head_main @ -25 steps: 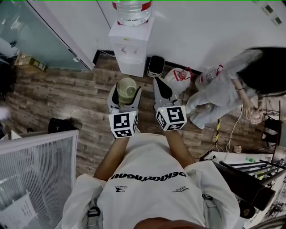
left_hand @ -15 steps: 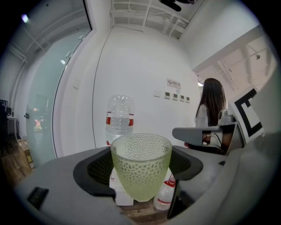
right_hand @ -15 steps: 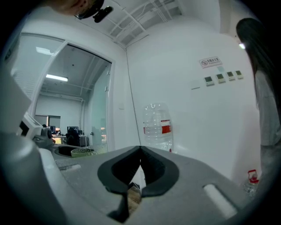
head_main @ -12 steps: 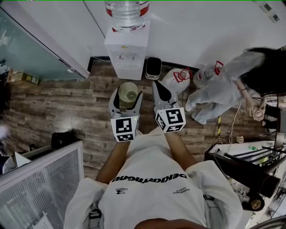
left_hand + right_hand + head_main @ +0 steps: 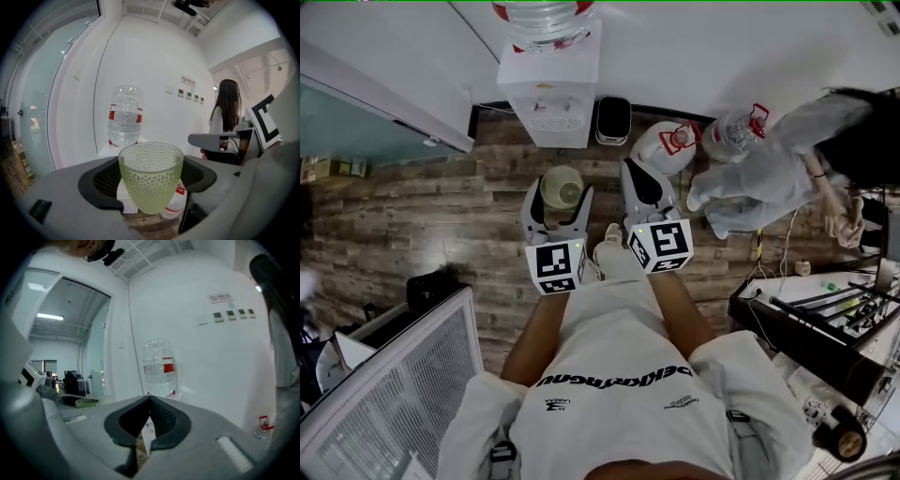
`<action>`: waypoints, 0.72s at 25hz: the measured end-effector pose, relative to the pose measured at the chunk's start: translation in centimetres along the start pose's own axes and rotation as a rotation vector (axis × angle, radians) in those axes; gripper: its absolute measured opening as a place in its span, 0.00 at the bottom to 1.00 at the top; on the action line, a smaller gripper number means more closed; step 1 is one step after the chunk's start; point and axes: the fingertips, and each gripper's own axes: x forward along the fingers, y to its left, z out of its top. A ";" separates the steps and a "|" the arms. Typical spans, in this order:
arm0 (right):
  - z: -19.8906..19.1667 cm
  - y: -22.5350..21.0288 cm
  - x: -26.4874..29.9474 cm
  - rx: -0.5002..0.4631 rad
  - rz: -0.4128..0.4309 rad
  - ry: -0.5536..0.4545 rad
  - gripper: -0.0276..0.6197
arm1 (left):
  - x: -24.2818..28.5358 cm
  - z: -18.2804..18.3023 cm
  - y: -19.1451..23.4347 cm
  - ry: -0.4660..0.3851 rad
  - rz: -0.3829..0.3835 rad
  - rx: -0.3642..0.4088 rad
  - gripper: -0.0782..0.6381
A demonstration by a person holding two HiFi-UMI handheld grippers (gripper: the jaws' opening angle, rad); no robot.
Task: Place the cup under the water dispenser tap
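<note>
A pale green dimpled cup stands upright between the jaws of my left gripper, which is shut on its sides. In the left gripper view the cup fills the gap between the black pads. The white water dispenser, with a clear bottle on top, stands against the wall ahead of the cup and apart from it. Its bottle rises behind the cup. My right gripper hangs beside the left one, shut and holding nothing. In the right gripper view its jaws meet at the tips, with the bottle beyond.
A black bin stands right of the dispenser. Two large water bottles lie on the wood floor. A person in white crouches at the right. A glass wall runs at the left and a white wire rack stands at the lower left.
Both grippers have moved forward and lower toward the dispenser, the cup still in the left one. The dispenser has shifted up and left in the head view.
</note>
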 end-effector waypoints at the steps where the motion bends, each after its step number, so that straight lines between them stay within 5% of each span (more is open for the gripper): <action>1: -0.3 -0.4 0.6 0.000 0.005 0.006 0.04 | 0.7 -0.4 0.1 0.011 0.000 -0.001 0.62; 18: -10.1 -7.4 9.1 0.029 0.022 0.088 0.04 | 13.1 -8.0 1.7 0.094 0.030 -0.003 0.62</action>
